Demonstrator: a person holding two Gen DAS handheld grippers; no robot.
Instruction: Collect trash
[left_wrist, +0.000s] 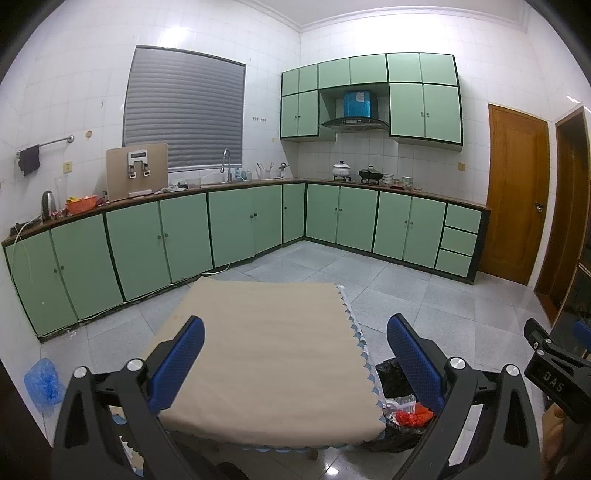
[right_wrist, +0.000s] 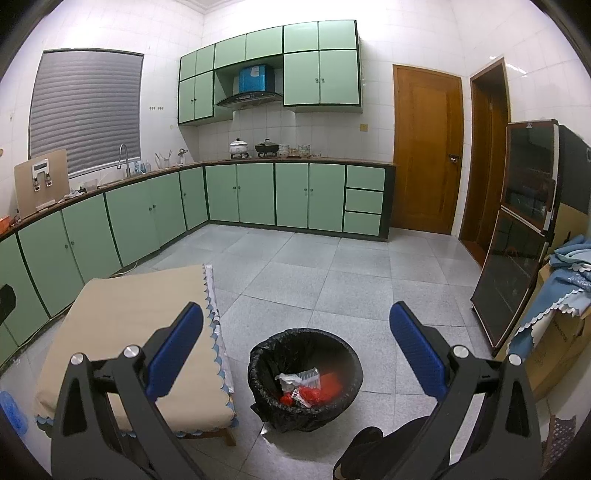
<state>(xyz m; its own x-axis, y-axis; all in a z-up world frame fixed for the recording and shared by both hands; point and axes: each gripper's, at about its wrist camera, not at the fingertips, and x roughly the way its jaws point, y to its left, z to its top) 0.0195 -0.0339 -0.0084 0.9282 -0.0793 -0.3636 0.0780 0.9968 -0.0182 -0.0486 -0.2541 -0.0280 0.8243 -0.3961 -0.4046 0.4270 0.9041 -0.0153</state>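
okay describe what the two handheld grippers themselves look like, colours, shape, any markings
Both are built alike: black plastic frames with angular linkage arms and round silver bolt heads at the pivots. Each finger carries a flat blue pad with a fine dotted texture, as on the left gripper and the right gripper. In the left wrist view, the right gripper's black body shows at the edge with pale lettering, apparently "DAS". No cables or sleeves are visible.

Black bin liner (right_wrist: 266, 363), red wrappers (right_wrist: 319, 393), beige tablecloth (left_wrist: 269, 350)

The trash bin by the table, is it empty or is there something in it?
Not empty. The trash bin, lined with a black bag, holds red wrappers and clear plastic at the bottom.
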